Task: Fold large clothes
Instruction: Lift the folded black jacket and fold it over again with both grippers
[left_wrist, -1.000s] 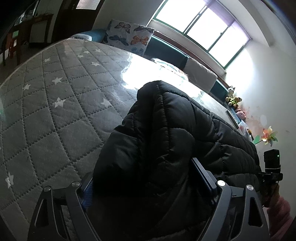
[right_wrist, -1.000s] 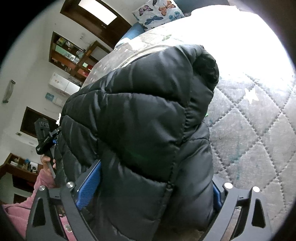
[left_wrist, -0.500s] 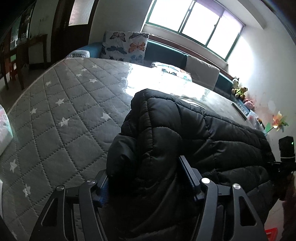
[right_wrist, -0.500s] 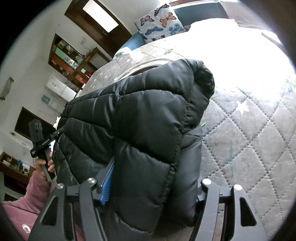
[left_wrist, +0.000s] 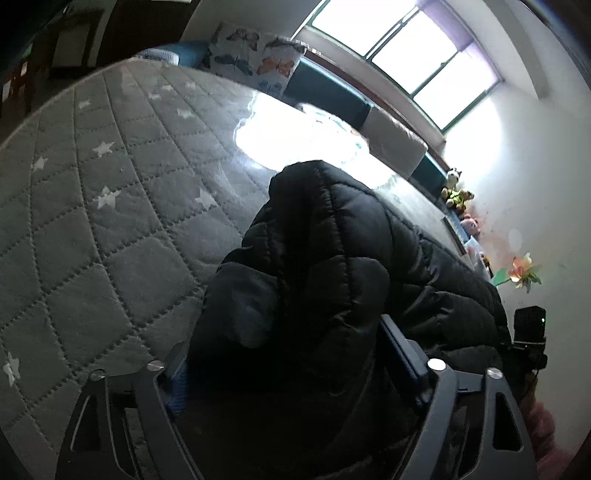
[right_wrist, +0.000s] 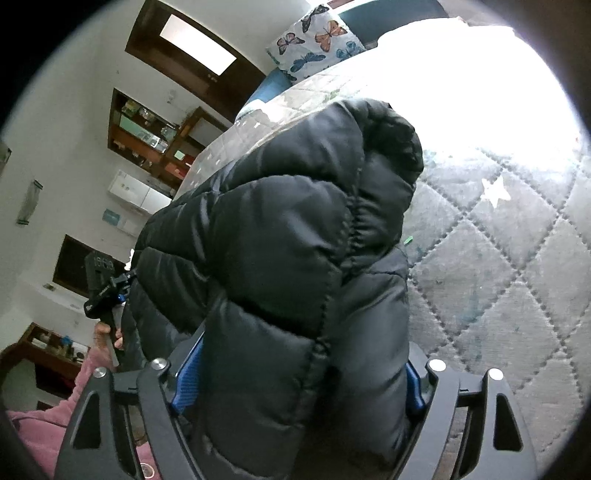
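i've squeezed and now my left gripper (left_wrist: 291, 365) and right gripper (right_wrist: 299, 373) jaws are opening again, the black puffer jacket (right_wrist: 280, 236) still bulging between both, bundled on the star-quilted mattress (left_wrist: 96, 206), so that fold's pressed down and releasing.

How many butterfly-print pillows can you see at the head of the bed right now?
1. The white butterfly-print pillow stands at the far edge of the grey quilted star mattress, against the dark teal headboard. The black puffer jacket may hide others.
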